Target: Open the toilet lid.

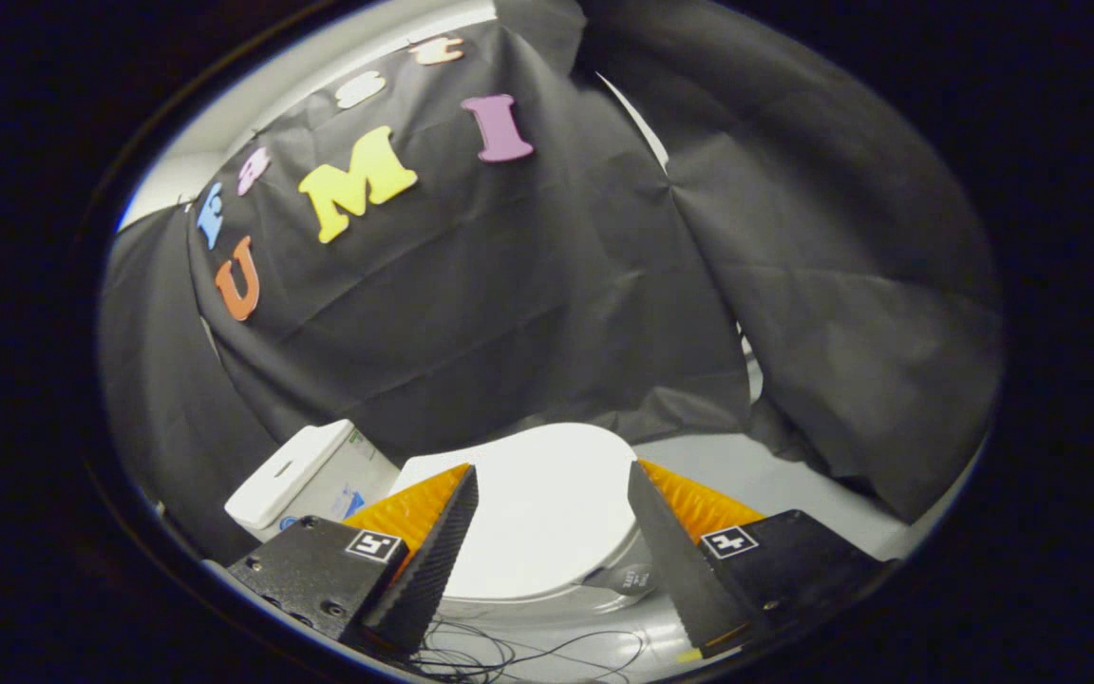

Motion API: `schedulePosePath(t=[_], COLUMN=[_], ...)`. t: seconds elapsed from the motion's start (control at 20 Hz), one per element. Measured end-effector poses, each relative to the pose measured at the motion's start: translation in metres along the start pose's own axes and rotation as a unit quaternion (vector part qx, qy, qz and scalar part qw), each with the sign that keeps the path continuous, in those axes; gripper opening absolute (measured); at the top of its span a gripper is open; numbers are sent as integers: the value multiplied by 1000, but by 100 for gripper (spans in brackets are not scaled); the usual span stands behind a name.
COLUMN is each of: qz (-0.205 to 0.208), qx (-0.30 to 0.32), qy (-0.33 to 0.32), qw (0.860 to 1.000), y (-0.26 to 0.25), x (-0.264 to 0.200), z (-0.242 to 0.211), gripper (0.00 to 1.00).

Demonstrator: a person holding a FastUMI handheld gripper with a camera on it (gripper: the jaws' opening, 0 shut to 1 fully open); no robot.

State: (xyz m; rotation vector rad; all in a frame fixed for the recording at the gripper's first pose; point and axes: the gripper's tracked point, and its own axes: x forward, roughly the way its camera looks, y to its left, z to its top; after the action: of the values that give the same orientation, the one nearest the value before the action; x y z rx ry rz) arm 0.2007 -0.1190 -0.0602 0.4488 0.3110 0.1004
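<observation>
1. Toilet lid (547,499): white, oval, lying flat and closed on the bowl; it sits just ahead of the fingertips and shows through the gap between the two fingers
2. Toilet bowl (571,600): a pale rim visible as a narrow band under the lid's near edge, between the fingers
3. Round dark label (631,578): a small disc on the bowl's rim close to the inner edge of the right finger; its print is too small to tell
4. Toilet tank (305,475): a white box with a flat cover, standing to the left of the lid, beyond the left finger; a slot-like mark shows on the cover and blue marks on its front face
5. Gripper (552,484): wide open, holding nothing; the two ribbed fingers (428,560) stand well apart, one on each side of the lid, with neither seen to touch it
6. Square coded markers (374,545): one on each finger block, black-and-white patterns facing up
7. Thin dark wires (509,651): loose loops lying on the pale surface below the bowl, between the finger bases
8. Floor (756,475): a light grey surface to the right of the lid, beyond the right finger
9. Black cloth (509,304): draped in folds behind the toilet, forming the booth's wall; it hangs down to the floor on the right
</observation>
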Motion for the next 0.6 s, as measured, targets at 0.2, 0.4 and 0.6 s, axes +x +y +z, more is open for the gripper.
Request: schedulePosePath(t=[0.2, 0.4, 0.6], qz=[6, 4, -2], qx=[63, 122, 153], qy=[42, 84, 115], qw=[997, 989, 981], y=[-30, -56, -75], x=[25, 45, 50], z=[-22, -52, -80], gripper=[99, 99, 98])
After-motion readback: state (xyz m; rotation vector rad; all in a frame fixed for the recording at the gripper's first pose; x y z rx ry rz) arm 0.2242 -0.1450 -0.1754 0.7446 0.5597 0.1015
